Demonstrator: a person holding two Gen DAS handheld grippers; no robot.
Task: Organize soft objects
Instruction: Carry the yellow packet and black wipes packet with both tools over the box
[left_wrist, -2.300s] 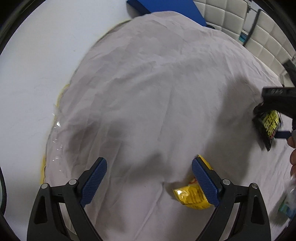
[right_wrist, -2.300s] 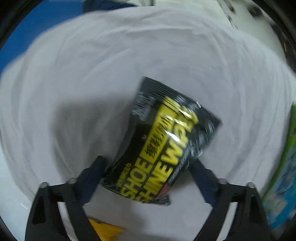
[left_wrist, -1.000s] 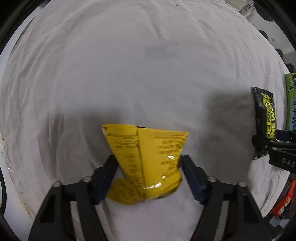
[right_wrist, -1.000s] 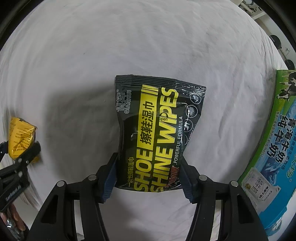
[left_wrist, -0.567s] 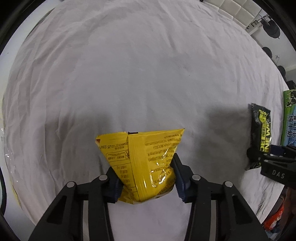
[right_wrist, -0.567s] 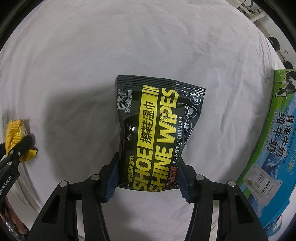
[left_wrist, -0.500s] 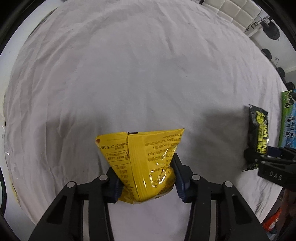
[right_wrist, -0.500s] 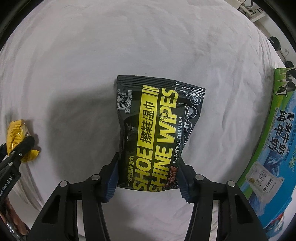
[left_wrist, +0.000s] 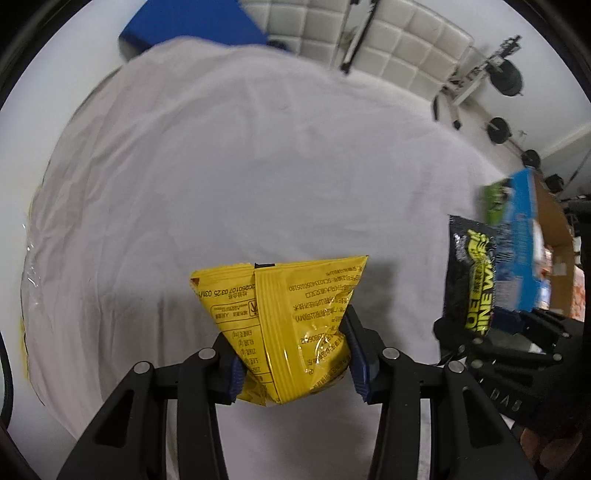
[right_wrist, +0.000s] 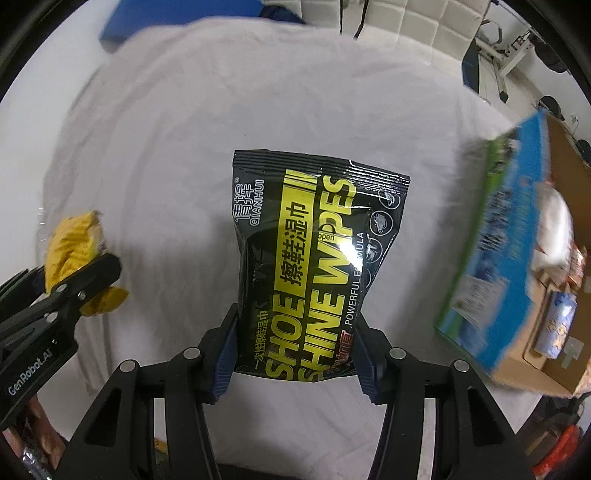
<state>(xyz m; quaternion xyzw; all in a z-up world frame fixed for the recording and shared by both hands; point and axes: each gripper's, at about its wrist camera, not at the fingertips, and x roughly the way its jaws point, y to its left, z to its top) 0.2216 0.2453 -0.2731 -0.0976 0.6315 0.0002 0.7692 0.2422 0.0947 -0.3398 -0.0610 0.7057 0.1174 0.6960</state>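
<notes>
Above the white wrinkled sheet (left_wrist: 258, 166) covering the table, my left gripper (left_wrist: 293, 354) is pinching a crinkled yellow foil snack packet (left_wrist: 284, 321) by its lower end. Further right, my right gripper (right_wrist: 293, 354) is squeezing a black-and-yellow shoe-wipes pouch (right_wrist: 314, 258), beside a blue-and-green printed carton (right_wrist: 506, 240).

Even overhead light fills both fisheye views, with soft shadows on the wrinkled white cloth (left_wrist: 258, 166). Glare streaks the glossy black wipes packet (right_wrist: 314, 251) and crinkled yellow foil packet (left_wrist: 284, 325). Motion blur smears the blue-and-green printed carton (right_wrist: 498, 240); edges bow, corners vignette black.
</notes>
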